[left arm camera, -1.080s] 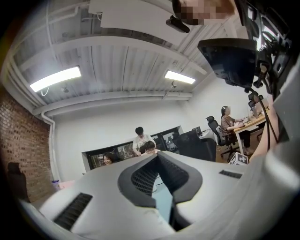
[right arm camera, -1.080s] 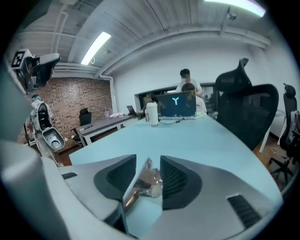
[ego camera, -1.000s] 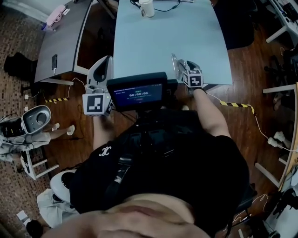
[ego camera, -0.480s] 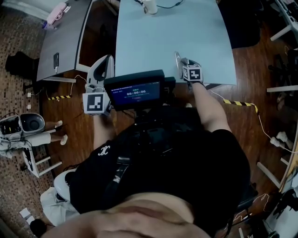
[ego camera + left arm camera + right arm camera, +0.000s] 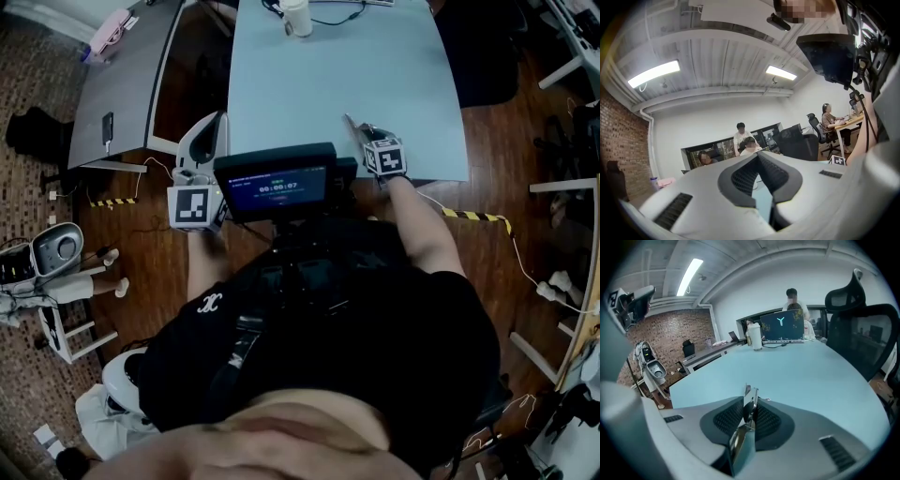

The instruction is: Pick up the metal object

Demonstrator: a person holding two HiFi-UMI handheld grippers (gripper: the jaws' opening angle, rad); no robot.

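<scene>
The metal object (image 5: 749,409) is a thin shiny strip standing on edge between the right gripper's (image 5: 750,399) dark ribbed pads, its tip poking out past them. The jaws are closing and the pads press on it from both sides. In the head view the right gripper (image 5: 360,132) sits over the near edge of the light blue table (image 5: 347,66), with the metal object (image 5: 350,125) showing as a pale sliver at its tip. The left gripper (image 5: 212,124) hovers off the table's left edge over the floor; in its own view the left gripper (image 5: 757,156) has its fingertips together, holding nothing.
A white cup (image 5: 296,16) with a cable stands at the table's far end; the right gripper view shows the cup (image 5: 756,336) beside an open laptop (image 5: 782,326). A grey table (image 5: 127,80) lies to the left, a black office chair (image 5: 862,333) to the right. A chest-mounted screen (image 5: 277,185) sits between the grippers.
The right gripper's jaws have drawn in around the metal object and the gripper has shifted slightly on the table's near edge. The left gripper has stayed where it was.
</scene>
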